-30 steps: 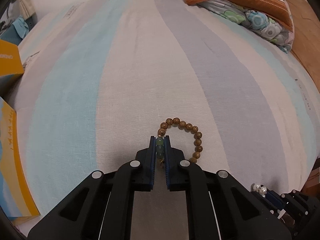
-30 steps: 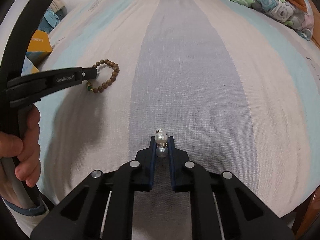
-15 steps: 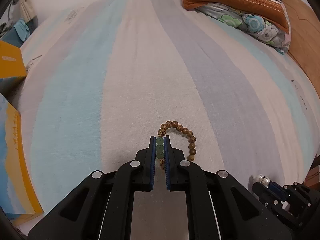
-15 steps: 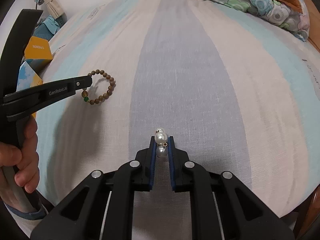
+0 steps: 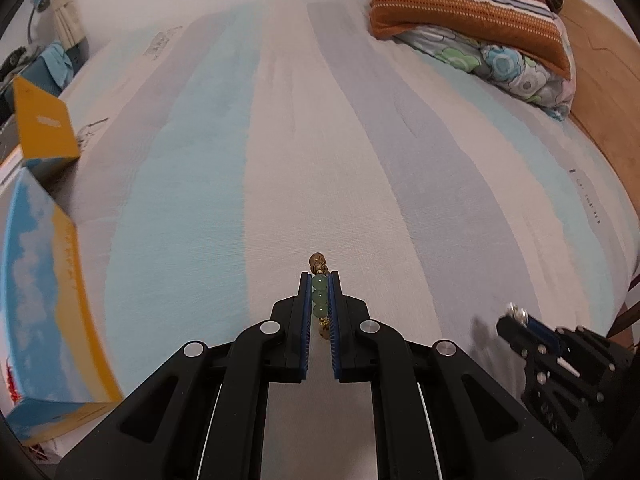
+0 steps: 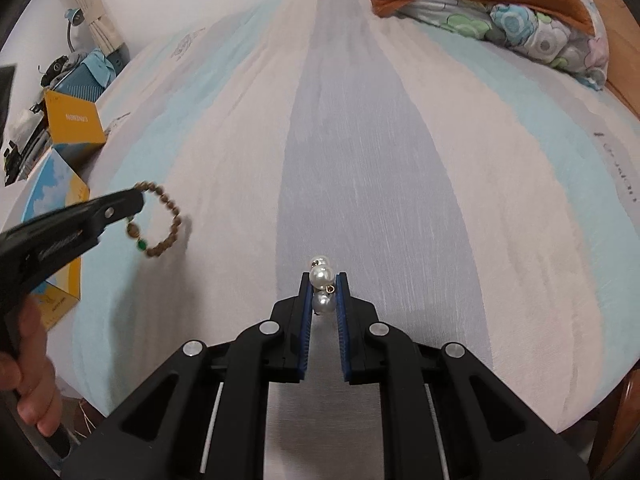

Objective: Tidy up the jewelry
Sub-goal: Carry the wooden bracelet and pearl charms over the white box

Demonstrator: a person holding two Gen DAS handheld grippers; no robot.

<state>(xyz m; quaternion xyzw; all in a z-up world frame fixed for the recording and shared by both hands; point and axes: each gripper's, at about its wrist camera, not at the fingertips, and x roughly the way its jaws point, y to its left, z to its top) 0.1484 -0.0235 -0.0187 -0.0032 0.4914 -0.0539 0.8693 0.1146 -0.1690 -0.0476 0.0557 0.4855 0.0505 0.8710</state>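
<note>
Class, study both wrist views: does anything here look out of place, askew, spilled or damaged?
Nothing stands out. The left claw is shut on the bead bracelet, which hangs intact in a loop above the striped bedsheet. The right claw is shut on the pearl piece. Nothing is spilled or broken.

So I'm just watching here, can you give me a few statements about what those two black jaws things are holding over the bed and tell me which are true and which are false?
1. The left gripper is shut on the wooden bead bracelet. True.
2. The bracelet lies flat on the striped bedsheet. False: it dangles from the jaws, off the sheet.
3. The right gripper grips a pearl earring. True.
4. The right jaws are wide open and empty. False: they are closed on the pearls.
5. The green beads sit between the left jaws. True.
</note>
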